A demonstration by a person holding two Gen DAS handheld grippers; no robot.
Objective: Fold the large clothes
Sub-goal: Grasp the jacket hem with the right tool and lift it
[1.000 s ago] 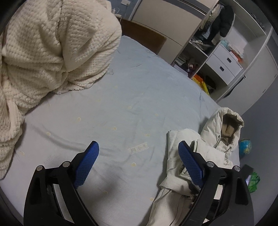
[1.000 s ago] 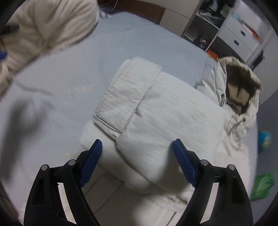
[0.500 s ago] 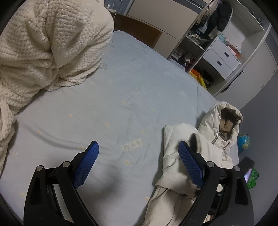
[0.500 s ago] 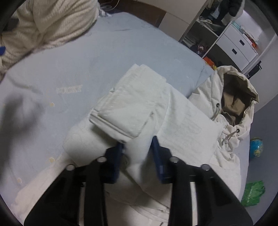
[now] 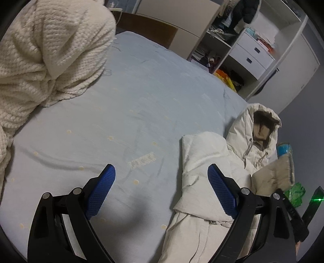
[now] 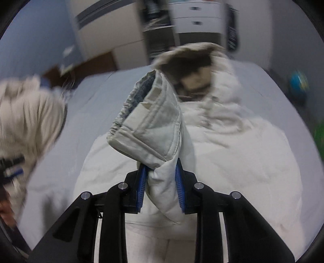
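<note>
Your right tongs (image 6: 160, 189) have just clamped shut on the jacket's sleeve (image 6: 149, 129) and lifted it off the body; left tongs (image 5: 162, 190) gape empty over the bed (image 5: 141, 97).

Both views are fisheye frames with black, vignetted corners and straight lines bowed toward the rim. Lighting is dim, cool and even indoor light; its source lies outside the frames. Left wrist view: sharp throughout, with a soft grey shadow on the bed sheet (image 5: 141, 105) ahead of the left gripper (image 5: 161, 190) and a small green flare (image 5: 318, 199) at the right edge. Right wrist view: heavy motion blur smears the wardrobe (image 6: 194, 18), the knitted blanket (image 6: 30, 121) and the jacket (image 6: 232, 161); only the right gripper (image 6: 161, 188) and the clamped sleeve (image 6: 149, 125) are crisp.
</note>
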